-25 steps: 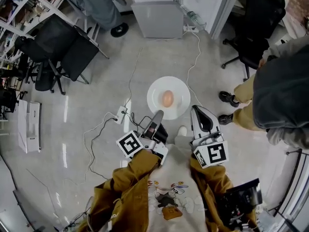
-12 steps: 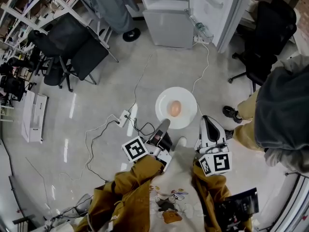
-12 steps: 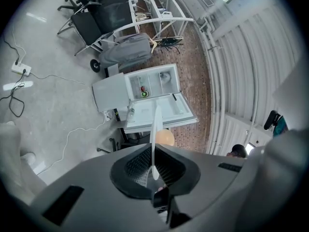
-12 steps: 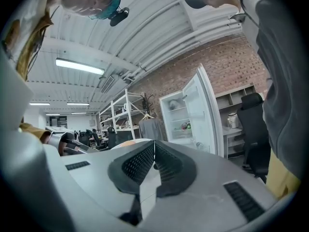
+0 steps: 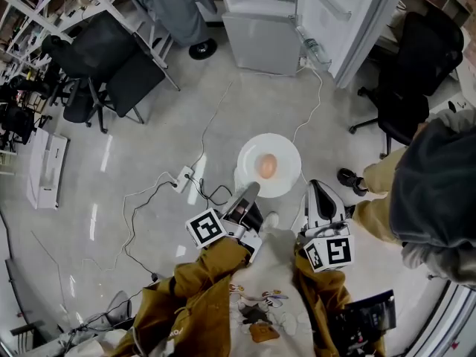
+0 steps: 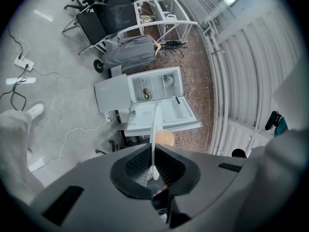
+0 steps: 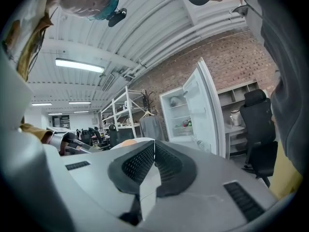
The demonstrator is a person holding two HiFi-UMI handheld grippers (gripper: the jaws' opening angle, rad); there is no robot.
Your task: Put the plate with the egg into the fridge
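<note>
A white plate (image 5: 287,155) with a brown egg (image 5: 268,166) on it is held over the floor, in front of the person, by both grippers. My left gripper (image 5: 250,192) is shut on the plate's near-left rim, and my right gripper (image 5: 315,190) is shut on its near-right rim. In the left gripper view the plate (image 6: 156,124) stands edge-on between the jaws of the left gripper (image 6: 154,151), with the egg (image 6: 165,138) behind it. In the right gripper view the plate's rim (image 7: 146,180) runs between the jaws of the right gripper (image 7: 154,146). The white fridge (image 5: 262,22) stands ahead with its door (image 5: 349,10) open.
Black folding chairs (image 5: 111,73) stand at the left and a black office chair (image 5: 405,88) at the right. A power strip (image 5: 184,178) and cables lie on the floor. One person (image 5: 439,192) stands at the right, another (image 5: 167,6) near the fridge.
The plate and both grippers have been carried forward toward the fridge. The open fridge now shows more fully at the top of the head view. Both grips are unchanged.
</note>
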